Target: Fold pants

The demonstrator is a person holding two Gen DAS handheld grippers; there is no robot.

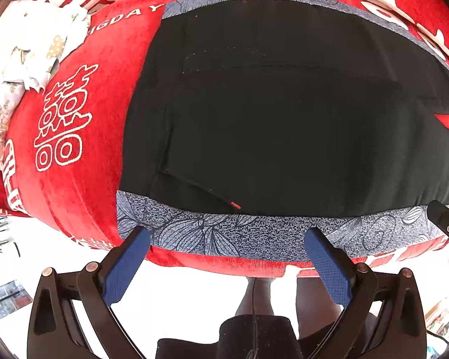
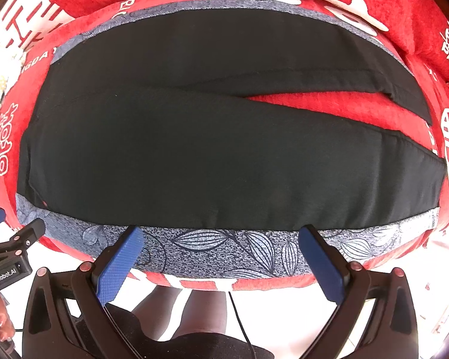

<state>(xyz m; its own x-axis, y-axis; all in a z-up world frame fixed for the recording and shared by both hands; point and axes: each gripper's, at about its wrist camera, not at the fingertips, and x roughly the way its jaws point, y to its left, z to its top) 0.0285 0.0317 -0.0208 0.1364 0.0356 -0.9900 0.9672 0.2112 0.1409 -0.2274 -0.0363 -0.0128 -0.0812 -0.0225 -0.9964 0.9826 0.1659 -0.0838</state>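
Black pants (image 1: 284, 119) with grey-blue leaf-print side stripes (image 1: 254, 236) lie flat on a red blanket (image 1: 83, 179). The waist end shows in the left wrist view; the right wrist view shows the two legs (image 2: 224, 155) spread in a narrow V with red blanket (image 2: 329, 104) between them. My left gripper (image 1: 229, 236) is open, hovering at the near stripe by the waist. My right gripper (image 2: 221, 236) is open, over the near stripe (image 2: 224, 251) of the closer leg. Neither holds anything.
The red blanket carries white characters and drops off at the near edge onto a white floor. A crumpled white floral cloth (image 1: 30, 48) lies at the far left. The person's legs (image 2: 194, 311) stand close below the edge. The other gripper's body shows in each view.
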